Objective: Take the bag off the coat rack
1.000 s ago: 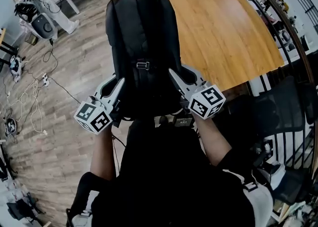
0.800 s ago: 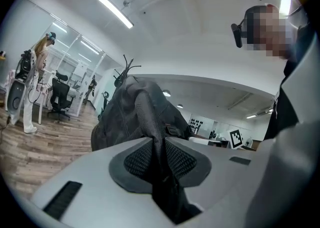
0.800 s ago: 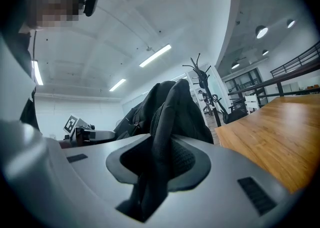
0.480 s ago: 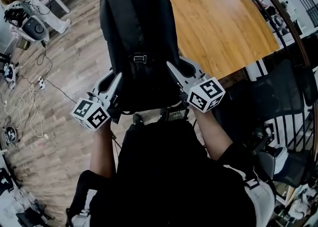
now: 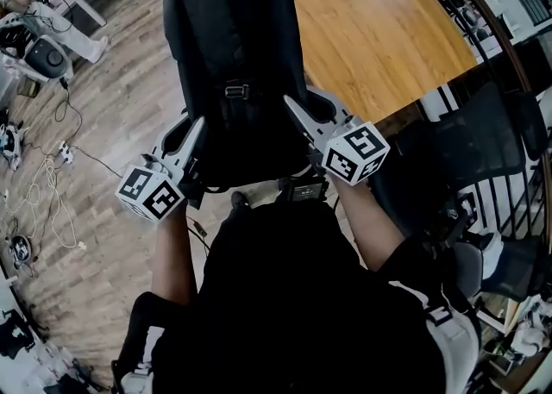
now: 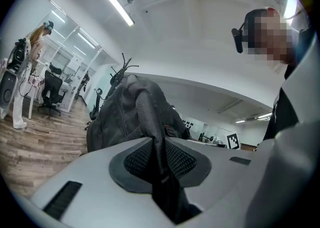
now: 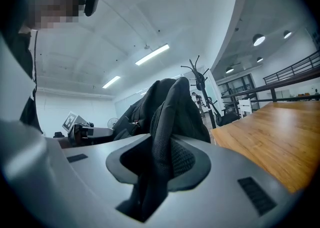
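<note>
Black backpack (image 5: 233, 56) held up in front of the person, back panel toward the head view, over wood floor (image 5: 103, 134) and beside wooden tabletop (image 5: 371, 21). Left gripper (image 5: 191, 134): fingers pinching a mesh shoulder strap (image 6: 150, 117). Right gripper (image 5: 297, 115): fingers pinching the other strap (image 7: 167, 122). Coat rack (image 7: 196, 80) rises behind the pack; contact cannot be told.

Open wooden floor (image 5: 112, 116) lies free to the left of the bag (image 5: 228, 65) (only loose cables (image 5: 47, 203) at its edge), while the desk (image 5: 388, 30) and a black chair (image 5: 483, 168) crowd the right, the coat rack (image 7: 199, 80) beyond.
</note>
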Motion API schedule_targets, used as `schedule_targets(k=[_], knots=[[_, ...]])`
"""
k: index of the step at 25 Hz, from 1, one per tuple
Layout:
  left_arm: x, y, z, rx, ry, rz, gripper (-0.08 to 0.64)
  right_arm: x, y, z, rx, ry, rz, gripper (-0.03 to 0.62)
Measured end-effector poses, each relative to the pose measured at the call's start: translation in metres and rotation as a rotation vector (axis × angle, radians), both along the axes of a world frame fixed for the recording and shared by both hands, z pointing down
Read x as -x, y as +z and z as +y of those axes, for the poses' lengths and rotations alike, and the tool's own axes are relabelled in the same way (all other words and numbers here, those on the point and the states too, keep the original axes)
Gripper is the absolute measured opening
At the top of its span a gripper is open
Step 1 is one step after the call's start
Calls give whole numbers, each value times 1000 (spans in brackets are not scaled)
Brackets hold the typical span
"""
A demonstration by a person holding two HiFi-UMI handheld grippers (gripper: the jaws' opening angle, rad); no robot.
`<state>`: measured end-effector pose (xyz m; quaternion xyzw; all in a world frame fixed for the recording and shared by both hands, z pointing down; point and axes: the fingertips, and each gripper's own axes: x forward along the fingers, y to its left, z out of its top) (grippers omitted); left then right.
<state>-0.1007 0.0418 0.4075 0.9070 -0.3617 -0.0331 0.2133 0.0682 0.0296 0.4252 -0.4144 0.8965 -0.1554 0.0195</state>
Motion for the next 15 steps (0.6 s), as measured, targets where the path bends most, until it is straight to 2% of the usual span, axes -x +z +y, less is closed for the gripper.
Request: schedule_targets(k=[5, 15], knots=[[-6, -1, -2, 8, 21, 31, 86, -7, -3, 0, -10, 16, 7, 113], [-13, -8, -7, 4, 29, 38, 86, -16, -8, -6, -25, 17, 2, 114]])
